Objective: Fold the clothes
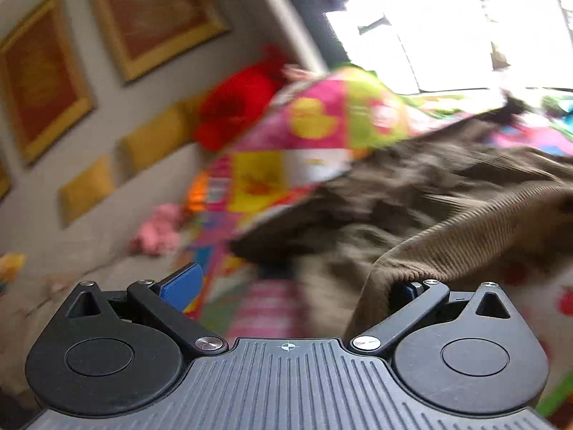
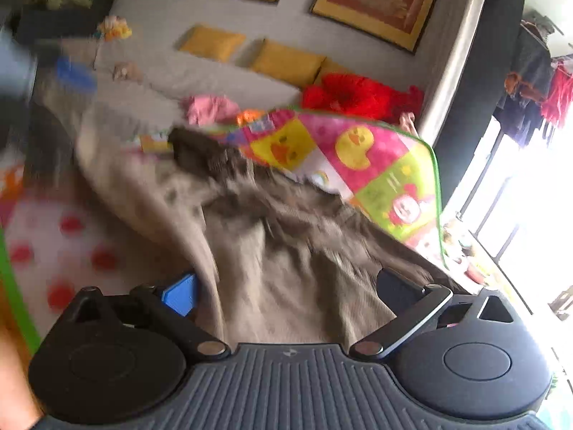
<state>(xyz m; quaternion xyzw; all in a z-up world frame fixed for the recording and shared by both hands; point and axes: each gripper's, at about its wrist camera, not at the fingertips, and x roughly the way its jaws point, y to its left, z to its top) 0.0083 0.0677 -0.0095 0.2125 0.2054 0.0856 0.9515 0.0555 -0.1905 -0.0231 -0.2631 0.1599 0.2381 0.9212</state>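
Note:
A brown corduroy garment (image 1: 447,193) lies crumpled on a colourful play mat (image 1: 315,122). In the left wrist view my left gripper (image 1: 297,288) stands wide open. The garment's ribbed hem (image 1: 429,251) drapes over its right finger and hides that pad, while the left blue pad (image 1: 182,286) is bare. In the right wrist view the same garment (image 2: 279,236) spreads from between the wide-open jaws of my right gripper (image 2: 286,290) up toward the left. Its pads do not press on the cloth. Both views are motion-blurred.
A grey sofa (image 2: 222,79) with yellow cushions (image 2: 286,61), a red plush cushion (image 2: 354,95) and a pink garment (image 2: 211,107) stands behind the mat. The mat's duck-print corner (image 2: 394,179) is lifted. Framed pictures hang above, and a bright window (image 2: 519,186) is at right.

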